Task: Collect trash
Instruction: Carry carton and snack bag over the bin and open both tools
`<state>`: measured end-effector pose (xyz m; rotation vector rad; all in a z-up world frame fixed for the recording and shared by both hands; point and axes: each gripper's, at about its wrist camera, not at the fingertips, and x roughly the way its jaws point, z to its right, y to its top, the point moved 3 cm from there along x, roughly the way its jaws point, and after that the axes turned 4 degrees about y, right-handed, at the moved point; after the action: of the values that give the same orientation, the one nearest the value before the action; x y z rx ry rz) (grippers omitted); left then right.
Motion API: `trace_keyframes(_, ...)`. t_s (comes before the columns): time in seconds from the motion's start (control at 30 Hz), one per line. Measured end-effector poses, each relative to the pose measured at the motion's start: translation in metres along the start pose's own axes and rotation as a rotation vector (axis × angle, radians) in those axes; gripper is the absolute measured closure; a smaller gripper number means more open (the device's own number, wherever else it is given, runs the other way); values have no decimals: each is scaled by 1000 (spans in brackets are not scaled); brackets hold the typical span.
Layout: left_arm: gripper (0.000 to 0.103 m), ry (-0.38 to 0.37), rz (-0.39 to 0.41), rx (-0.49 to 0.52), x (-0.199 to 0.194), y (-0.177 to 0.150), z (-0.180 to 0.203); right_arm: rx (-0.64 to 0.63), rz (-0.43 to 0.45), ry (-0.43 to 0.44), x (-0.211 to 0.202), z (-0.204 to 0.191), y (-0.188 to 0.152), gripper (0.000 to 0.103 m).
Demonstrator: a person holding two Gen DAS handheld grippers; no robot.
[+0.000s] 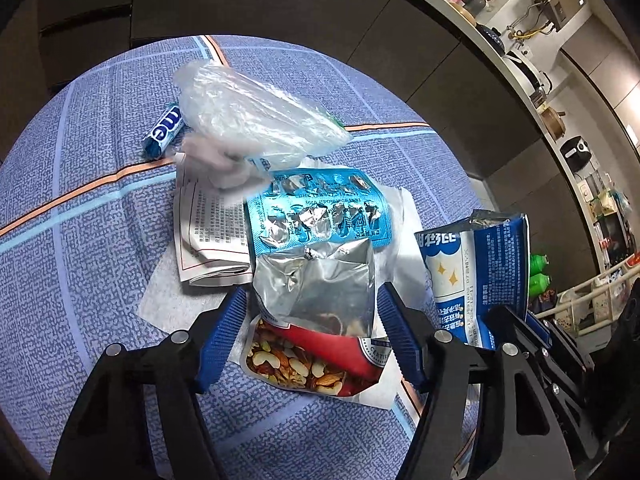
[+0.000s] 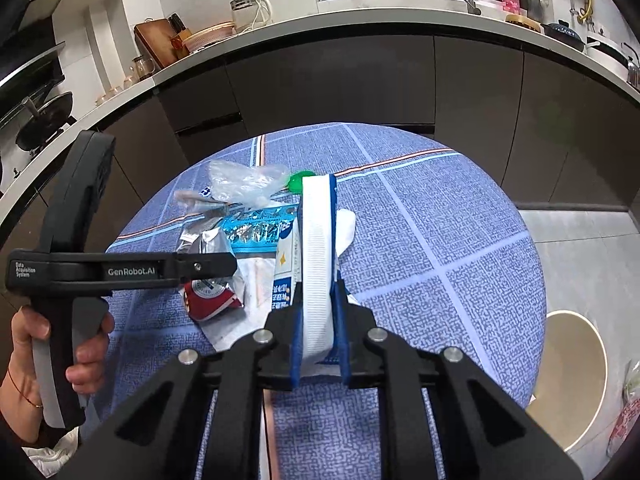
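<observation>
A pile of trash lies on the round table with the blue patterned cloth (image 1: 80, 248). In the left wrist view my left gripper (image 1: 312, 328) is open, its blue fingers on either side of a torn nut packet (image 1: 320, 320) with a silver inside. Beyond it lie a blue blister pack (image 1: 320, 212), a folded printed leaflet (image 1: 208, 224), a clear plastic bag (image 1: 256, 116) and a blue candy roll (image 1: 164, 130). My right gripper (image 2: 320, 320) is shut on a blue and white bag (image 2: 316, 248), held upright above the table; the bag also shows in the left wrist view (image 1: 476, 268).
A white napkin (image 1: 168, 300) lies under the pile. Dark cabinets and a white kitchen counter (image 2: 360, 12) with pots and jars curve behind the table. A round beige bin (image 2: 576, 380) stands on the floor at the right. A green object (image 2: 298, 181) lies behind the bag.
</observation>
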<state>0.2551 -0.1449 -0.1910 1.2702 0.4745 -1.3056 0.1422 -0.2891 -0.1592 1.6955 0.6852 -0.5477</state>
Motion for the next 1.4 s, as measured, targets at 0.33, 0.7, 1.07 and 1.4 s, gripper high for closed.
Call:
trace_keyframes(0.33,54,18,31,84,-15,-6,15,10,2,14,-6,1,-3,90)
trace_keyframes(0.7,54,-52,133,193,-67,-6,66,43,110,-21,-58,19,1,90)
trace_keyframes(1.07,54,-160,112,332,-62,-14,151,107,177,-162,-120,81,-16,90)
trace_keyframes(1.4,54,-247,26,465,-24,-32,243,256,190,-300,-160,165,-60,90)
